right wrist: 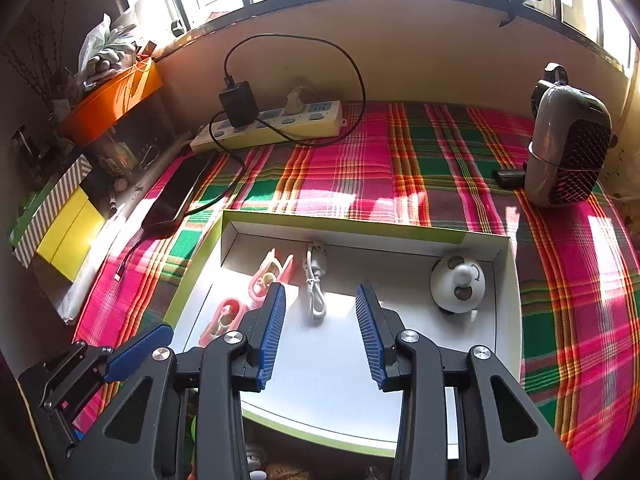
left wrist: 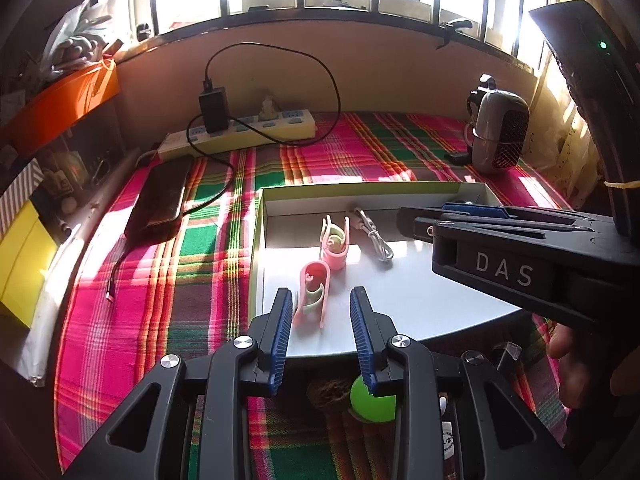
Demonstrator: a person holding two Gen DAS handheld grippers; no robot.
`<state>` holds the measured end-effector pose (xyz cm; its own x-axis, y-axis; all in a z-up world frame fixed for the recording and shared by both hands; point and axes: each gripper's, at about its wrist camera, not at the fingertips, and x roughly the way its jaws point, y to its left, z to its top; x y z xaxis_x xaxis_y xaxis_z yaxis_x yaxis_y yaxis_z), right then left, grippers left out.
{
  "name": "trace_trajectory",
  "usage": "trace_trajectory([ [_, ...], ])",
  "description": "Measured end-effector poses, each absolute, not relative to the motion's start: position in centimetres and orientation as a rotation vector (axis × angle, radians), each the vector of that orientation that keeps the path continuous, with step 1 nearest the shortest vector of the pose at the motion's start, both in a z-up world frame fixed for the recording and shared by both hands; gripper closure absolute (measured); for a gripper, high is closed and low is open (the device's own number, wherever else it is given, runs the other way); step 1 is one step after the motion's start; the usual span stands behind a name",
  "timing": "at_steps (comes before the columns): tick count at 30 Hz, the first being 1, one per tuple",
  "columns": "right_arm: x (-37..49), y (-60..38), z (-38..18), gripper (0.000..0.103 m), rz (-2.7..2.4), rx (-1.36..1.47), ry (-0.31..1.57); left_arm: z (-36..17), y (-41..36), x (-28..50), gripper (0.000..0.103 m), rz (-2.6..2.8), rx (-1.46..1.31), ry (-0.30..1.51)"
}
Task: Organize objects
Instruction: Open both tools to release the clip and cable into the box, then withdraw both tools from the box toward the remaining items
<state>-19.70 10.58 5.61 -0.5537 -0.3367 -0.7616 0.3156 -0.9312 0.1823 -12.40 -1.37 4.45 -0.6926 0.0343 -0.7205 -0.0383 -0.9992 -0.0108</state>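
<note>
A shallow white box with a green rim (left wrist: 256, 264) (right wrist: 516, 292) lies on the plaid cloth. In it lie two pink clips (left wrist: 314, 290) (left wrist: 335, 246) (right wrist: 224, 320) (right wrist: 266, 276), a coiled white cable (left wrist: 376, 242) (right wrist: 314, 292) and a white round device (right wrist: 458, 284). My left gripper (left wrist: 322, 330) is open and empty over the box's near left corner, just behind the nearer clip. My right gripper (right wrist: 320, 332) is open and empty above the box's middle; its body (left wrist: 520, 256) reaches across the left wrist view.
A green ball (left wrist: 370, 400) and a brown lump (left wrist: 328, 394) lie before the box. A power strip with charger (left wrist: 240, 128) (right wrist: 272, 124), a dark phone (left wrist: 162, 196) (right wrist: 180, 192), a grey heater (left wrist: 500, 136) (right wrist: 568, 152) and boxes at left (right wrist: 68, 224) surround it.
</note>
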Motion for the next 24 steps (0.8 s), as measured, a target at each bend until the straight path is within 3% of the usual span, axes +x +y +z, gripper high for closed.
trace_trajectory([
  [10,-16.3,12.3,6.2,0.064,-2.536,1.175,-0.048,5.1,-2.0,-9.6,0.075,2.871,-1.168,-0.046],
  [14,-14.8,13.2,6.3,0.056,-2.563,1.156,-0.045,4.8,-2.3,-8.3,0.075,2.860,-1.165,-0.076],
  [24,-11.1,15.3,5.8,0.055,-2.611,1.132,-0.067,3.9,-1.7,-5.1,0.075,2.786,-1.150,-0.100],
])
